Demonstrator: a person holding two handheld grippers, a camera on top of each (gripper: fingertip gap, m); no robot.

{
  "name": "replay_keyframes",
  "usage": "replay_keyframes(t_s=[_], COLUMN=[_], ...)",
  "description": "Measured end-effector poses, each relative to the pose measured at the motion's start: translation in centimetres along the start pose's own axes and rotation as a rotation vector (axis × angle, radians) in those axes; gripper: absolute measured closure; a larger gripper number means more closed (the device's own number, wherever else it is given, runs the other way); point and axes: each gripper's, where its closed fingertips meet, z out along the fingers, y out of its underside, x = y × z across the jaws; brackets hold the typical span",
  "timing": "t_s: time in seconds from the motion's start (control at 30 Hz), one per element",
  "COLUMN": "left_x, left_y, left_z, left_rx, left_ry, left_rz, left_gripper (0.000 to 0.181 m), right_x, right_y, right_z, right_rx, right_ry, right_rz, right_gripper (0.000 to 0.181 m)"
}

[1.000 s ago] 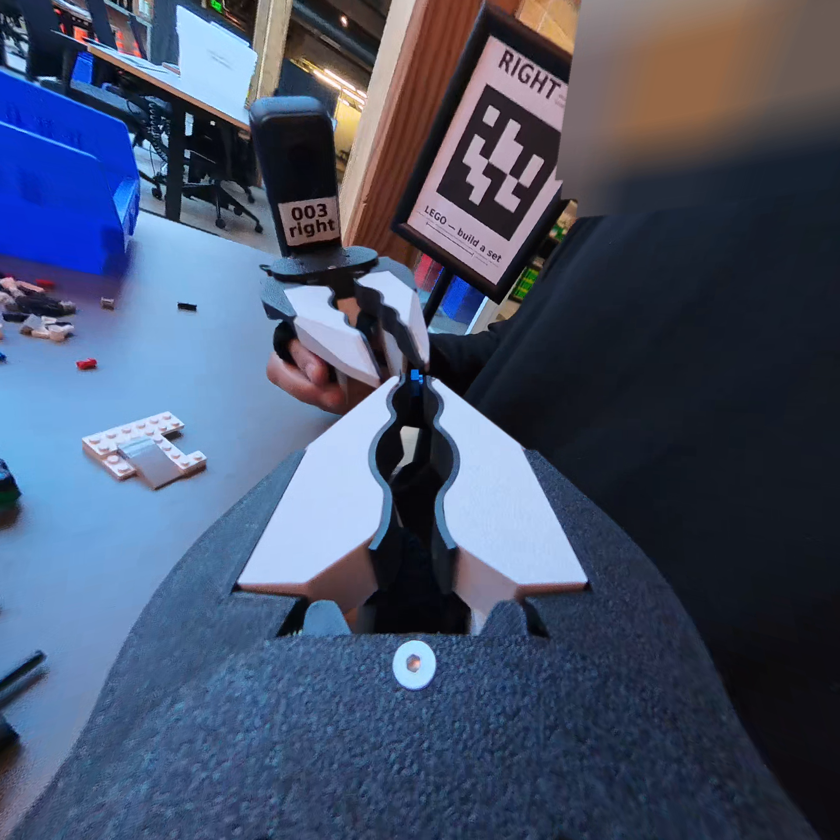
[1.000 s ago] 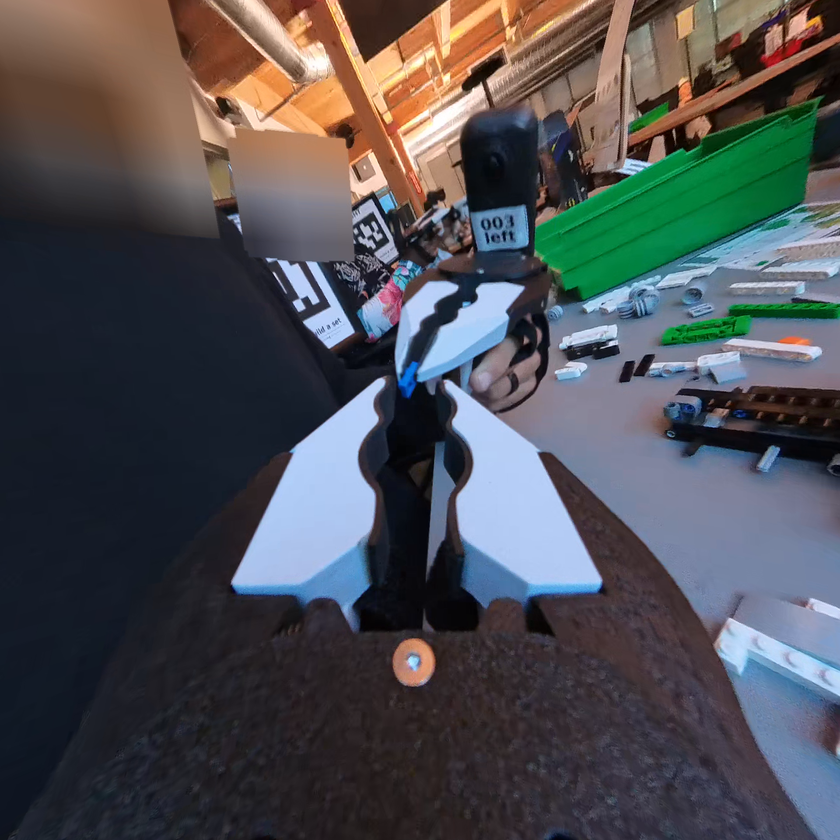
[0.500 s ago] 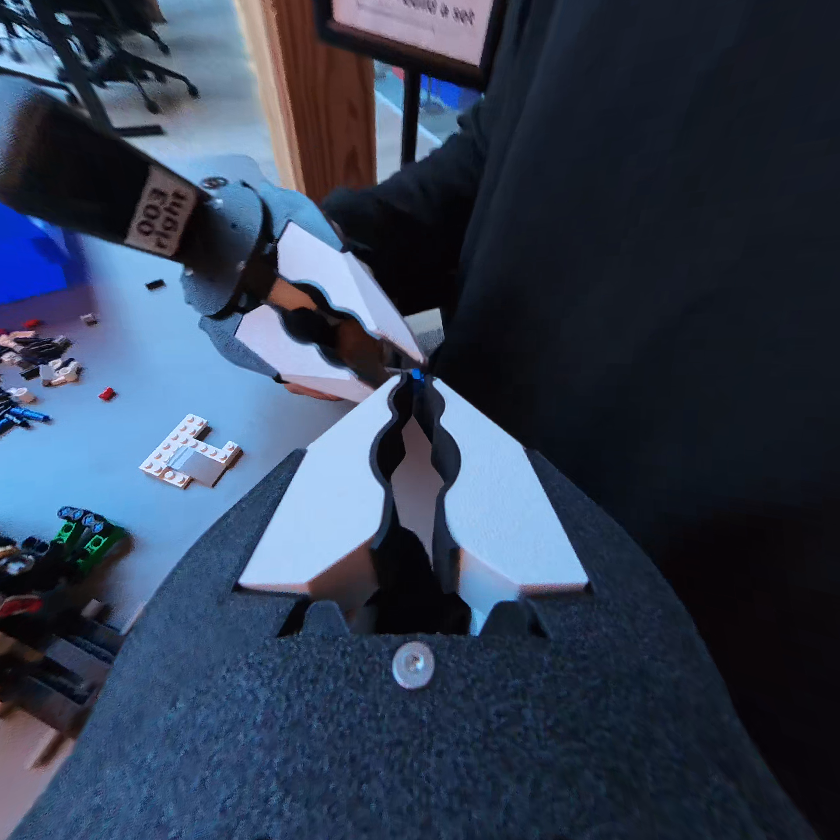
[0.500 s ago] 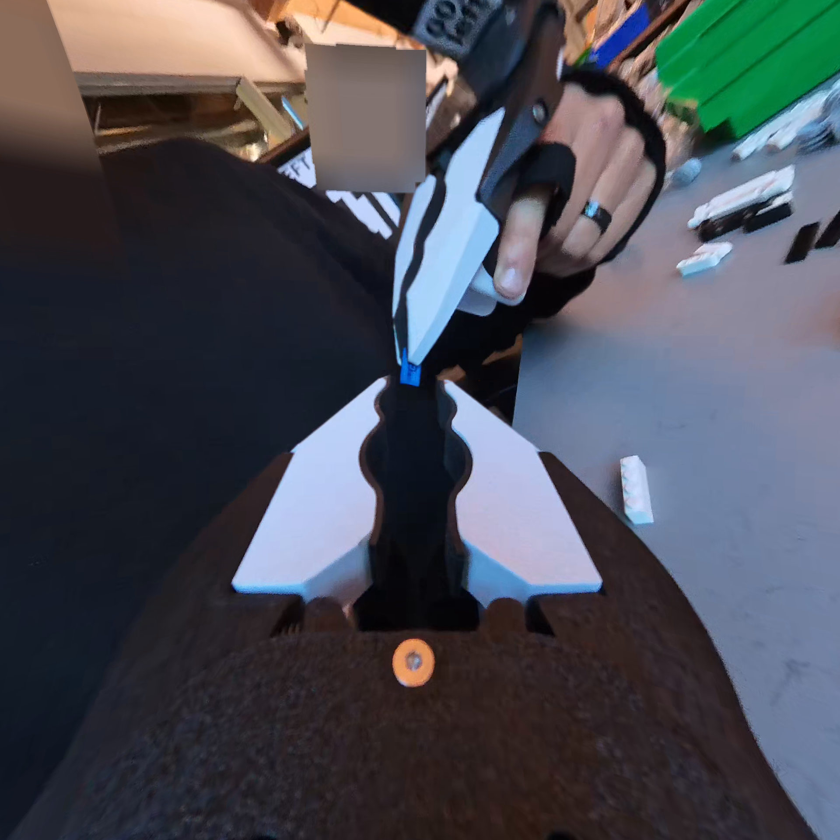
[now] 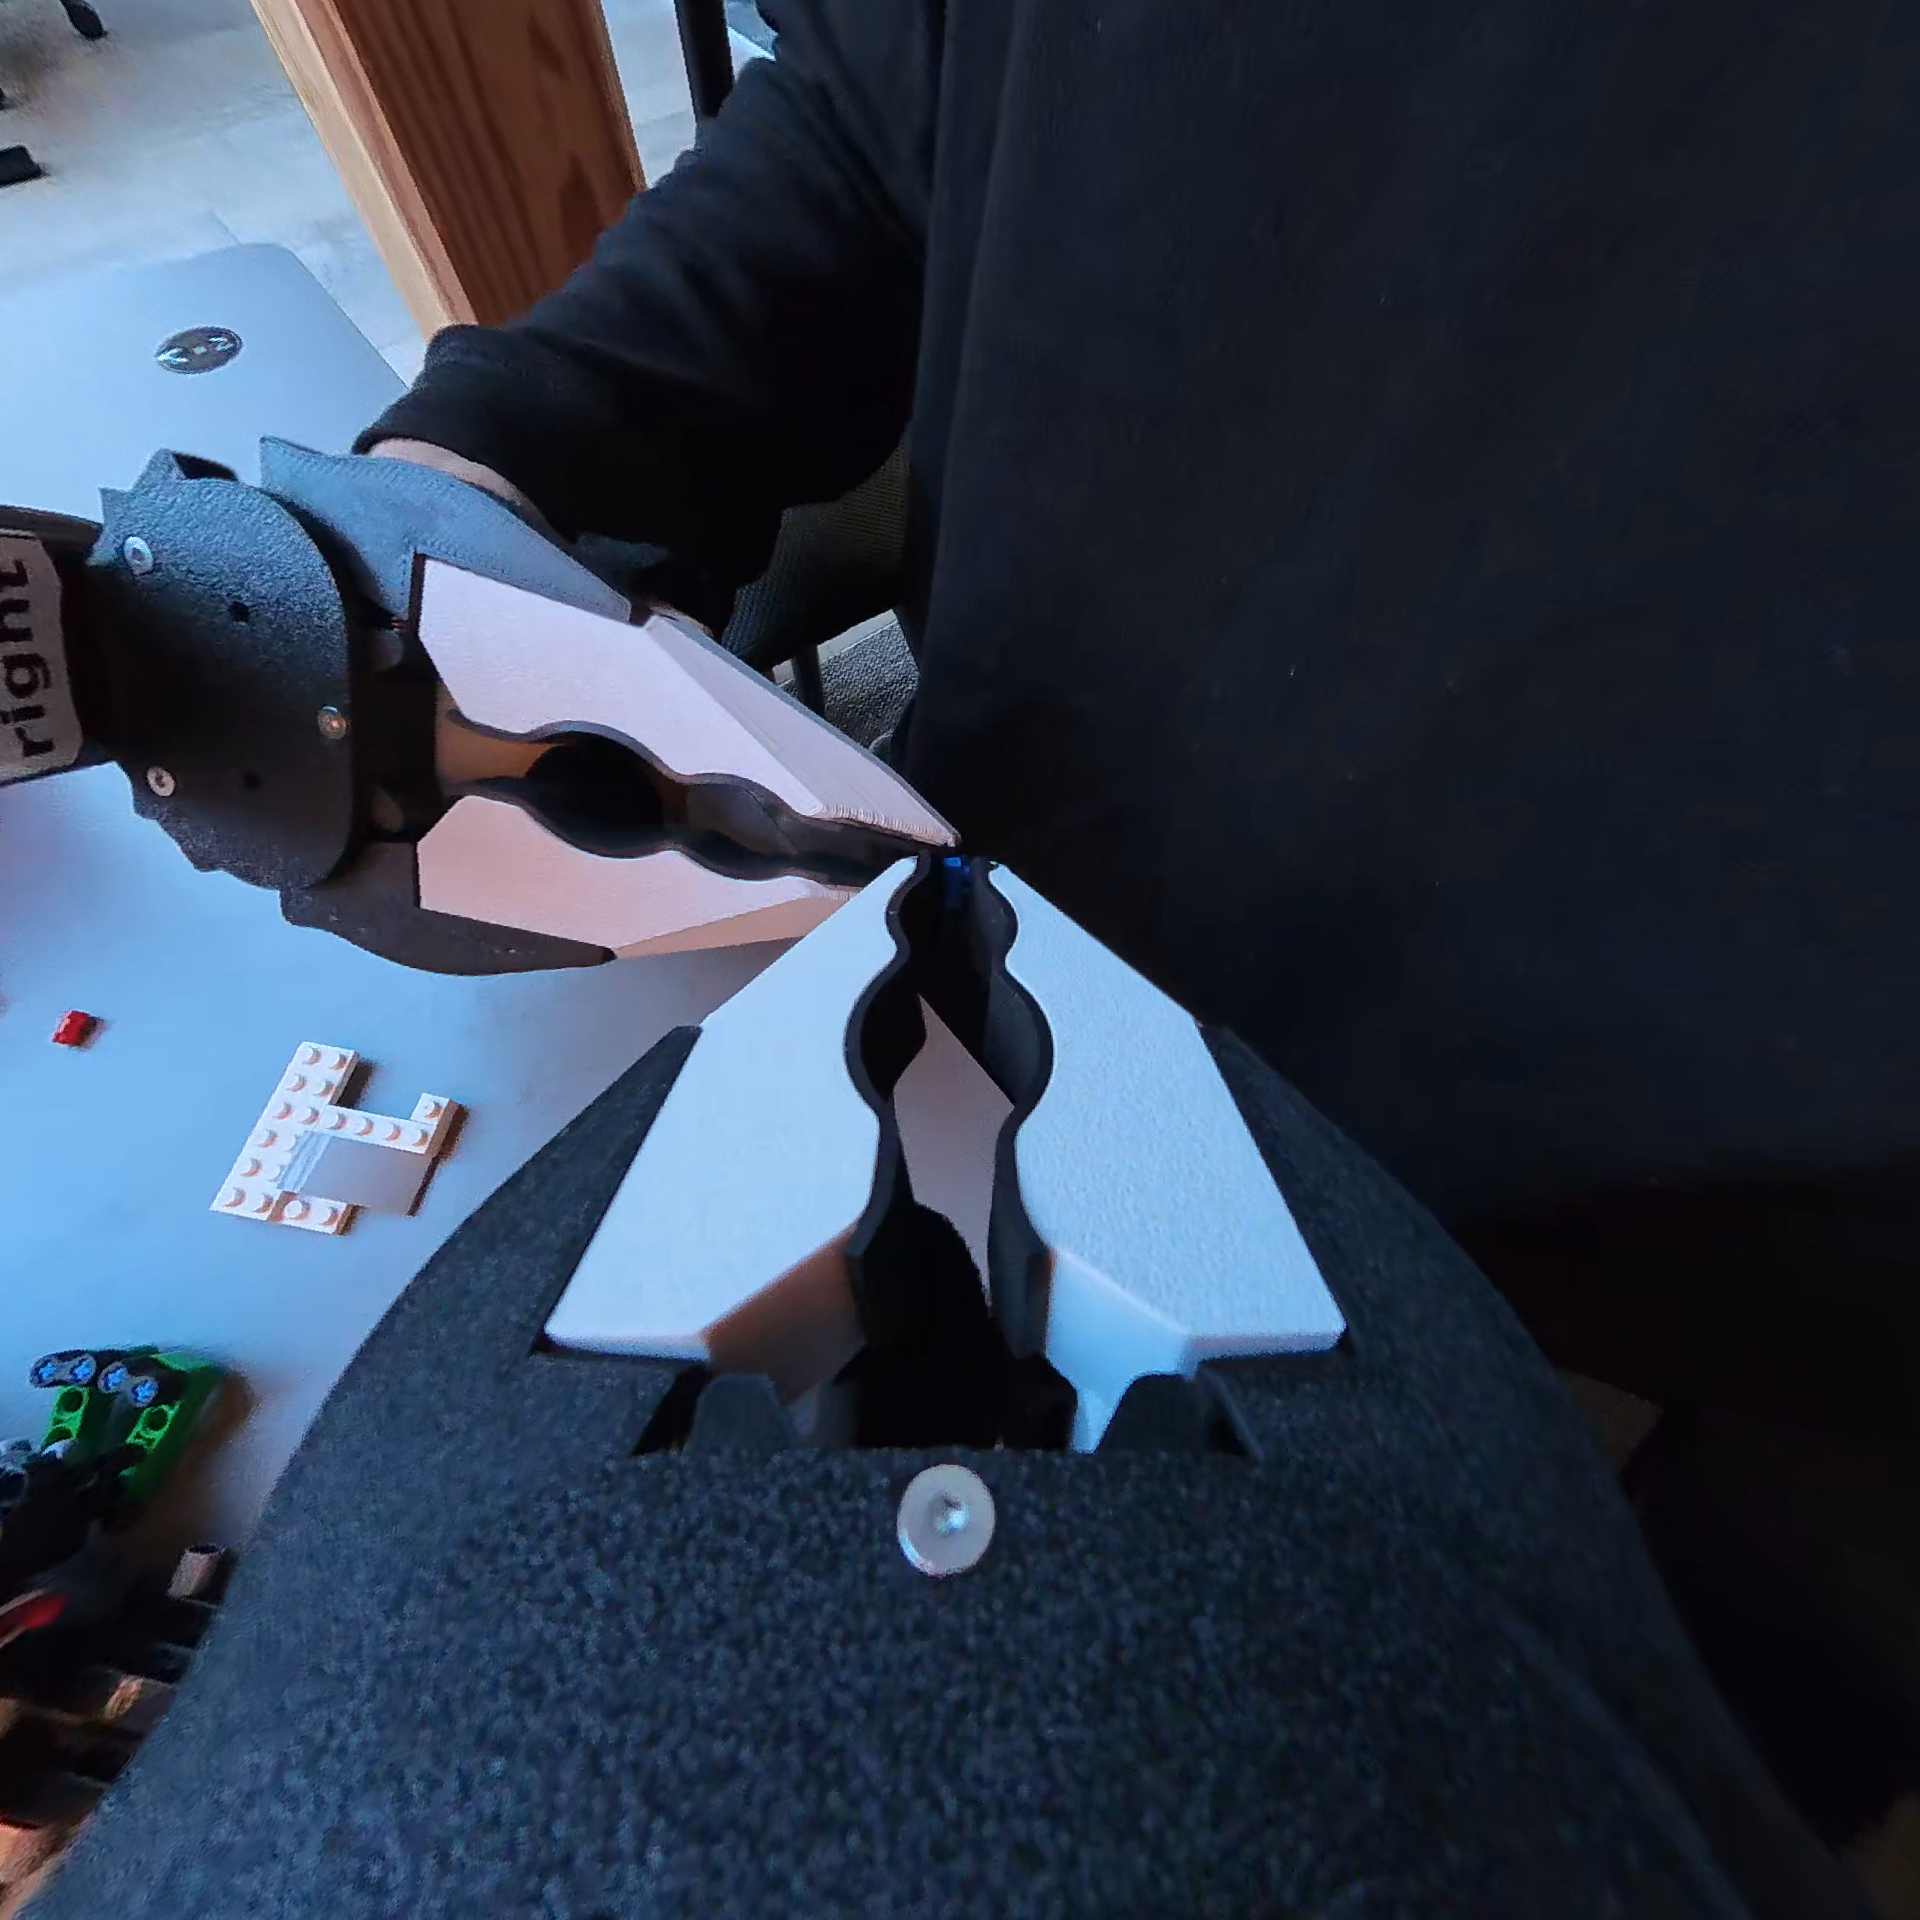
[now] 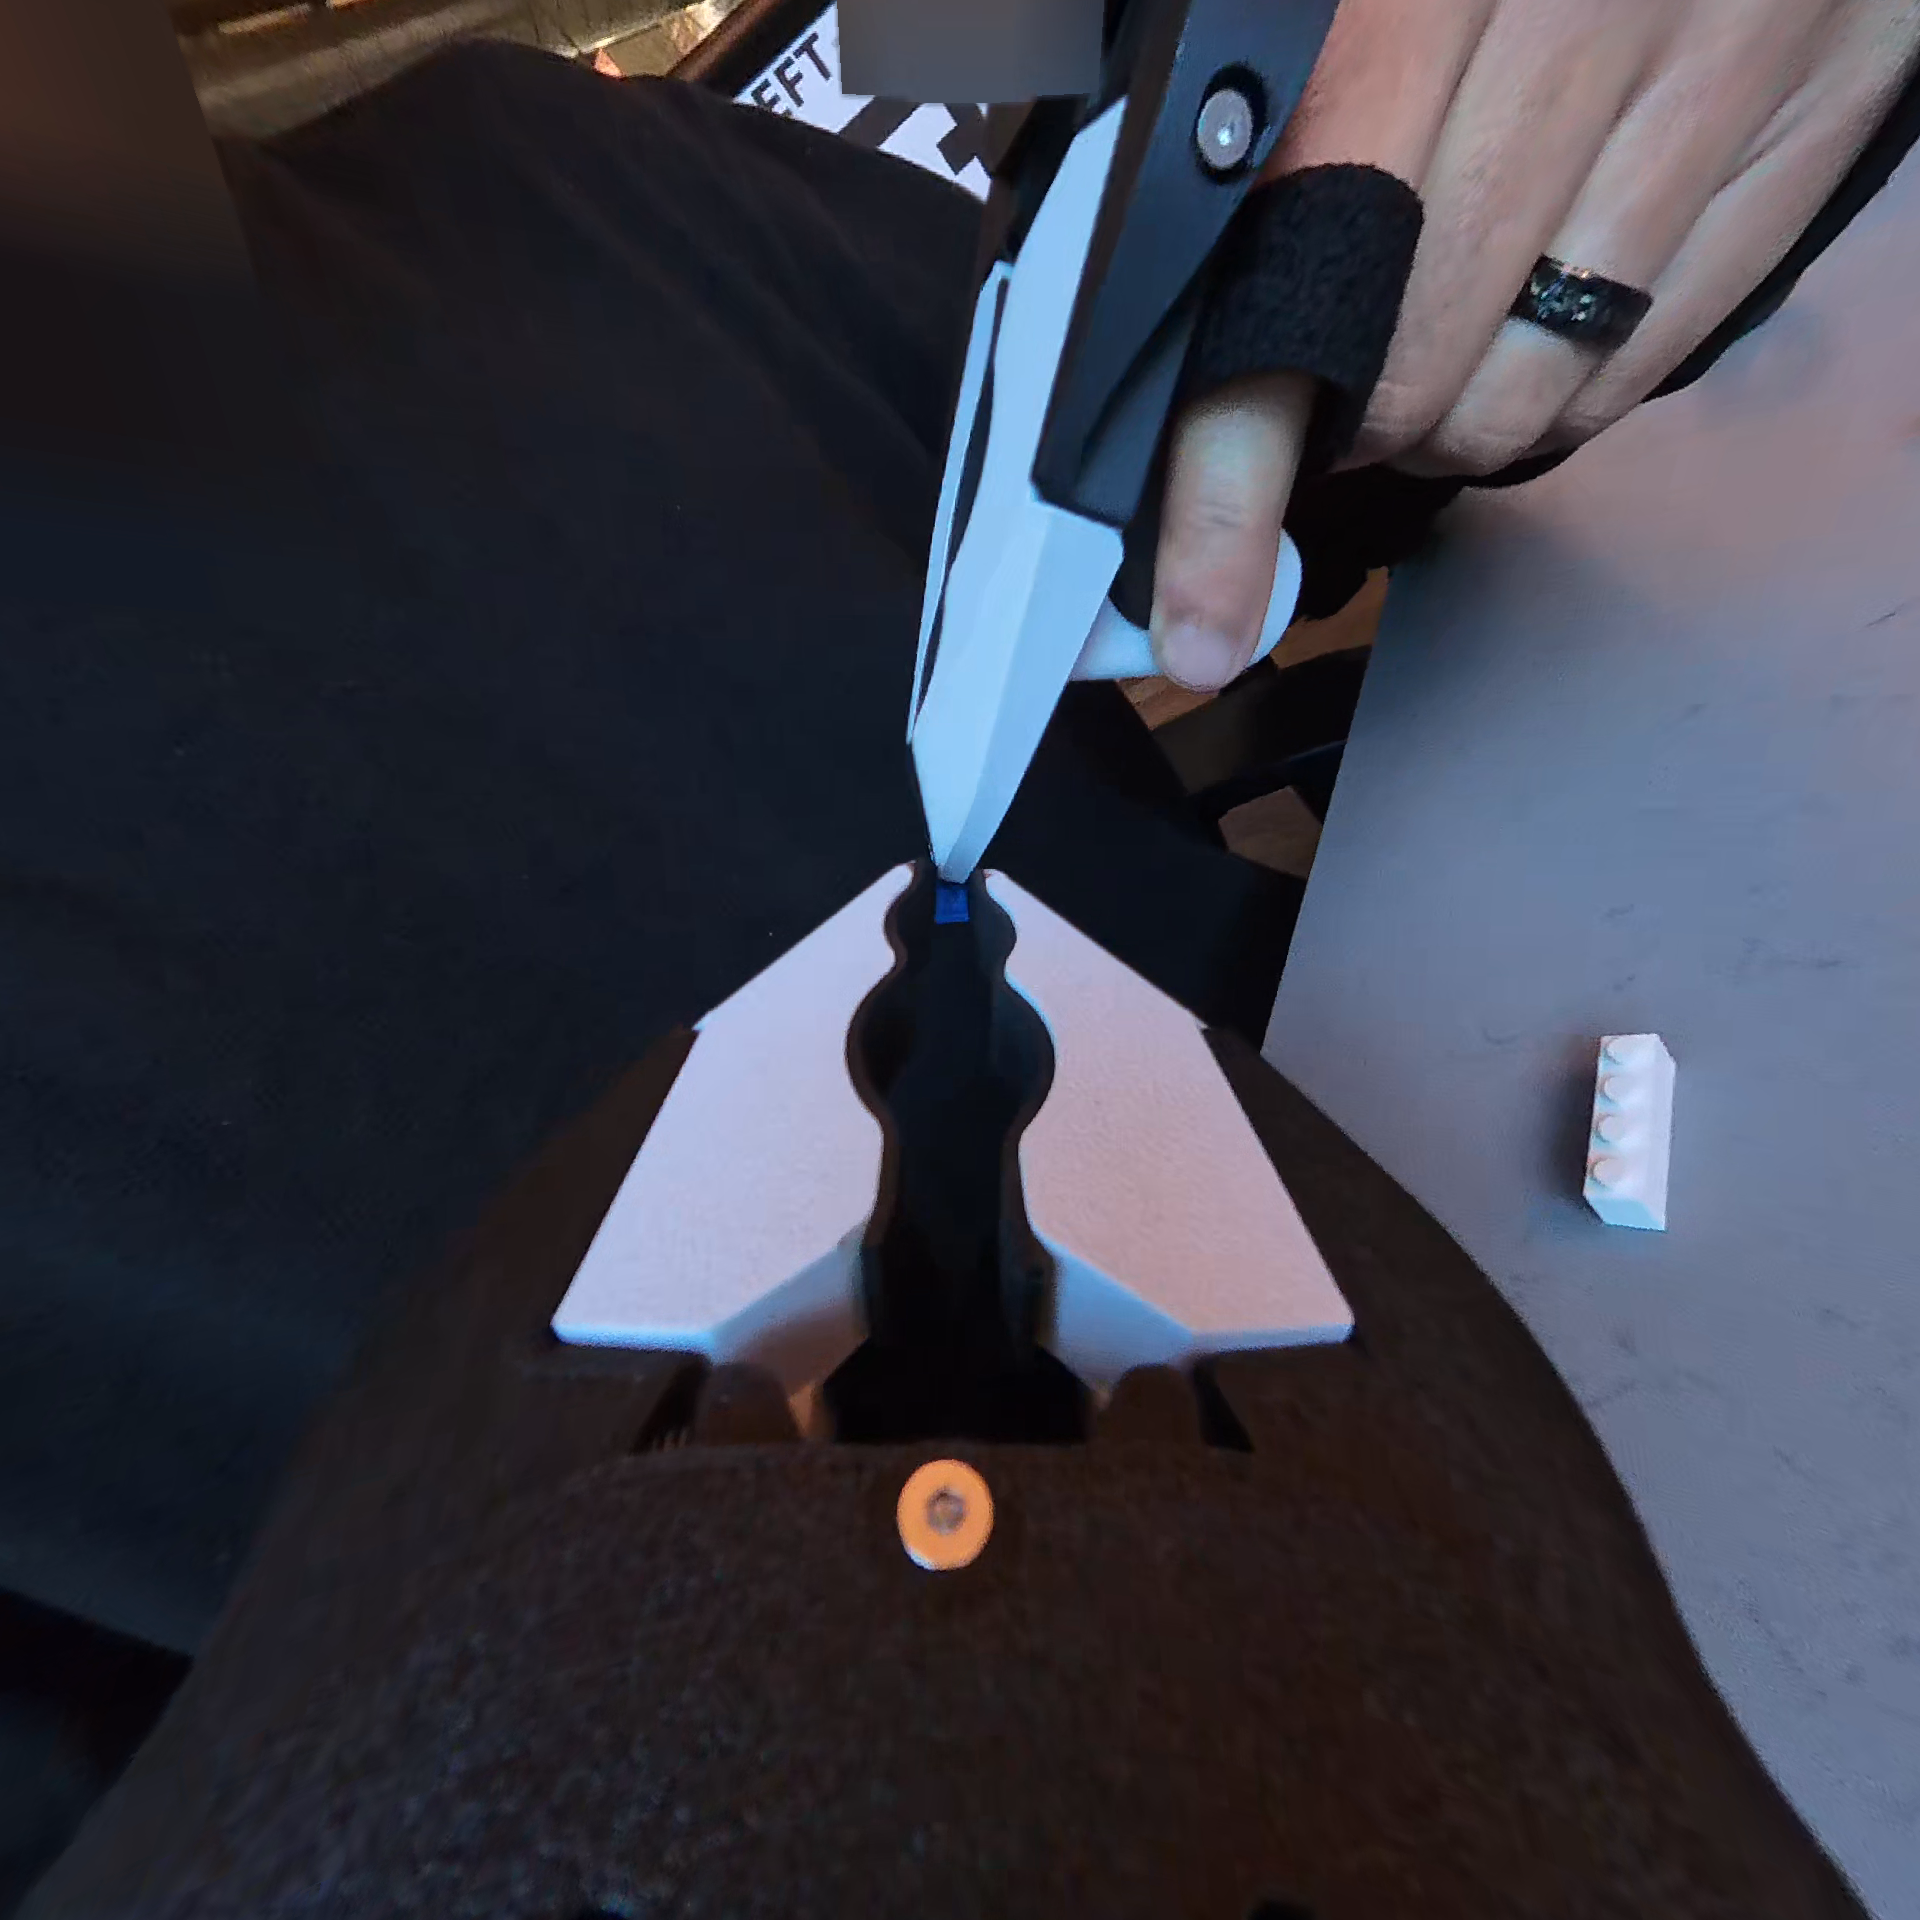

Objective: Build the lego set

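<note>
Passing a tiny blue piece (image 6: 951, 902) tip-to-tip above the tabletop (image 6: 1662, 831): right gripper (image 6: 951, 883) pinches it, left gripper (image 5: 951, 873) seemingly too; next, one must release.

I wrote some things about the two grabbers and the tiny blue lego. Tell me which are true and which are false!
1. A tiny blue piece sits at the tips where the two grippers meet. True.
2. The white brick is stuck on the green pieces. False: it lies alone on the grey table.
3. The left gripper is wide open. False: its fingers are pressed together.
4. A flat white plate lies on the table. True.
</note>
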Motion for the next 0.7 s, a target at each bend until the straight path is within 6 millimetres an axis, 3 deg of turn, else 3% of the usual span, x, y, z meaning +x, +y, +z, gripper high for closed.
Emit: replay_keyframes(t_s=[0.7], left_x=[0.35], left_y=[-0.17], left_z=[0.57], left_rx=[-0.025], left_ry=[0.034], left_rz=[0.05], left_gripper=[0.178], right_x=[-0.44], right_y=[0.6], right_z=[0.33], right_rx=[-0.02], right_ry=[-0.056], right_rz=[-0.023], right_gripper=[0.176])
